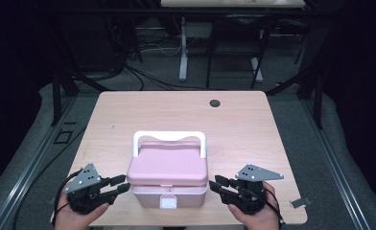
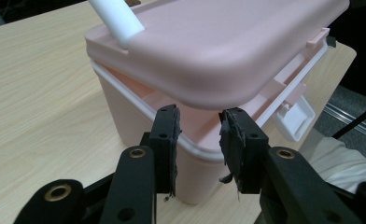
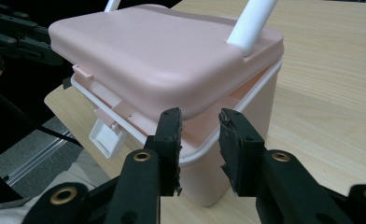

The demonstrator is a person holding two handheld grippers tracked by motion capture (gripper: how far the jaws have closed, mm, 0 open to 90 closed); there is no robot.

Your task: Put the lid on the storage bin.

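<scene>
A pink box [image 1: 167, 165] with a white handle [image 1: 169, 136] stands near the front edge of the wooden table [image 1: 176, 110]. Its white front latch [image 1: 168, 202] hangs loose and the lid [image 2: 218, 51] sits raised above the base at the front. My left gripper [image 1: 123, 184] is at the box's front left corner, my right gripper [image 1: 212, 187] at its front right corner. In the left gripper view the jaws [image 2: 200, 135] stand apart just under the lid's corner. The right gripper [image 3: 200, 135] stands the same way, with nothing pinched.
A dark round hole [image 1: 215, 102] lies in the tabletop at the back. A small grey clip [image 1: 299, 202] rests at the table's front right corner. Desk legs and cables stand on the floor beyond the table.
</scene>
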